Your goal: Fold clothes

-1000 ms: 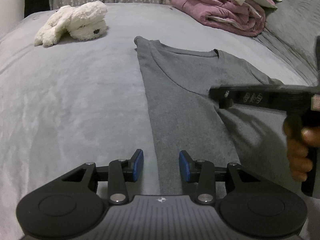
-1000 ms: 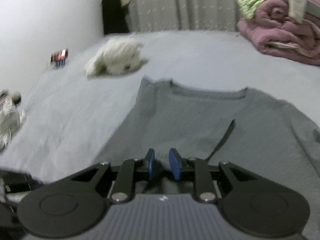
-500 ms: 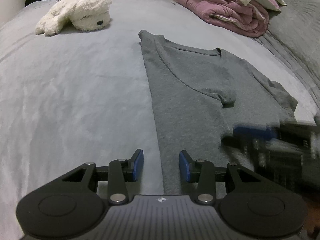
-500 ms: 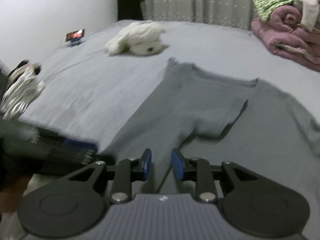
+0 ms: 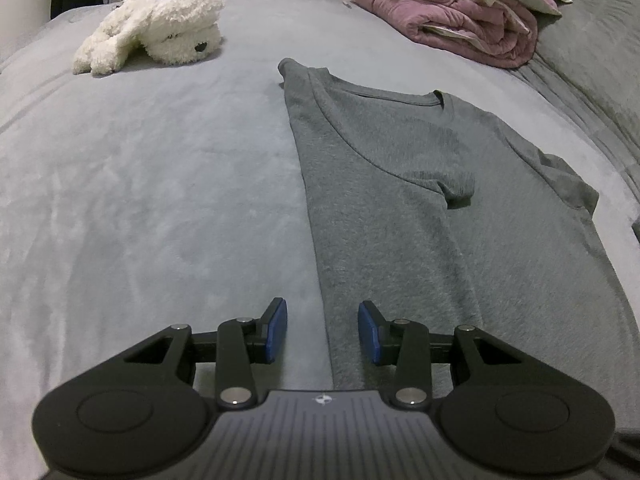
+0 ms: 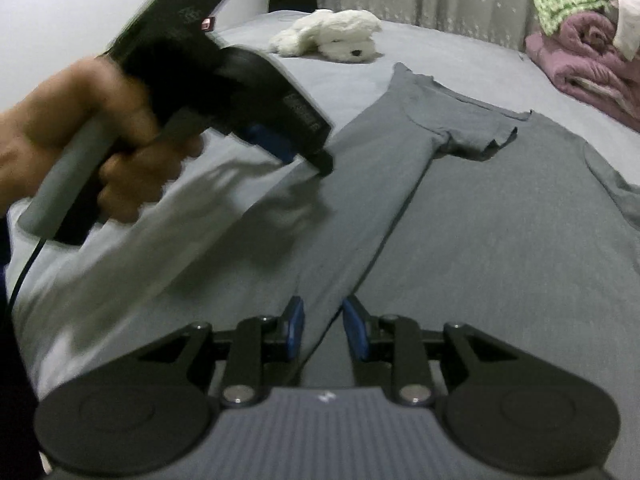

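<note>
A grey T-shirt (image 5: 400, 208) is lying across the centre of a bed (image 5: 140, 200), its left side and sleeve (image 5: 452, 184) folded inward; the right sleeve (image 5: 564, 184), at frame right, is lying unfolded. The left gripper (image 5: 322, 330) is hovering wide open and empty at the folded edge; the right gripper (image 6: 323, 332) is gaping narrowly, also empty. Further folds appear to be outstanding.

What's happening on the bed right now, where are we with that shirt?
A person holds a gripper in each hand over a grey T-shirt spread on the bed. One side and its sleeve are already folded in over the body; the other sleeve lies flat. The left gripper is open over the folded edge, holding nothing. The right gripper is open too, near the hem. A stuffed toy and bedding pile lie beyond.
</note>
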Demonstrator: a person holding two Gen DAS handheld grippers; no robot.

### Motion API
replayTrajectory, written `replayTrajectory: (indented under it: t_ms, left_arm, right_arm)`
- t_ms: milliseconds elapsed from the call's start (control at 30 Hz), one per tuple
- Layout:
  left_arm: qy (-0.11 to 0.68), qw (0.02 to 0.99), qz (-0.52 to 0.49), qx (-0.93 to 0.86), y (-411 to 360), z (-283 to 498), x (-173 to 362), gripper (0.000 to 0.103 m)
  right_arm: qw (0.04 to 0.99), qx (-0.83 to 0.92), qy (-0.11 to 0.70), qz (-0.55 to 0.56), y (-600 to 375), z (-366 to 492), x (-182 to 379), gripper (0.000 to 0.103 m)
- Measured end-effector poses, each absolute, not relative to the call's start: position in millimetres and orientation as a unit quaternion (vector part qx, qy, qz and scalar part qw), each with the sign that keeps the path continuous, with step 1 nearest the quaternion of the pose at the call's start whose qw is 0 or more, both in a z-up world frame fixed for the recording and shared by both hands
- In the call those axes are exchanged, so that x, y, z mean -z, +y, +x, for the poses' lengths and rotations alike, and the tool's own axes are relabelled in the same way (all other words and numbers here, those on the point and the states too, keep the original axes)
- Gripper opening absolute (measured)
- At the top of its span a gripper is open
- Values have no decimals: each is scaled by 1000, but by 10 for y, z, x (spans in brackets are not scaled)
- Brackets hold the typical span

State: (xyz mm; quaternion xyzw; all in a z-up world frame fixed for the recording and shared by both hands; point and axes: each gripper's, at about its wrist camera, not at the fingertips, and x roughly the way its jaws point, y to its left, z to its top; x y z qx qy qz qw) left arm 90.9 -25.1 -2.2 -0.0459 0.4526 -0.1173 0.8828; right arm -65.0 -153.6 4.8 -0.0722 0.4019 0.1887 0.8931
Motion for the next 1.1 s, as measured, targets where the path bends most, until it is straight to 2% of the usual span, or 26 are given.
replayTrajectory:
  t_ms: [267, 467, 833, 1100]
  left_arm:
    - [453, 883, -30, 116, -272, 864, 19, 38]
    - [451, 885, -18, 115, -290, 807, -1, 38]
    - [412, 898, -27, 151, -422, 637, -145, 38]
    - [418, 891, -1, 176, -632, 572, -77, 38]
  right_arm:
    - [891, -194, 398, -100, -1469, -1274, -33, 24]
    - [884, -204, 412, -80, -1590, -1503, -79, 24]
    - [898, -53, 429, 77, -2713, -1512, -203, 27]
    - [891, -74, 432, 118, -2687, -1538, -146, 29]
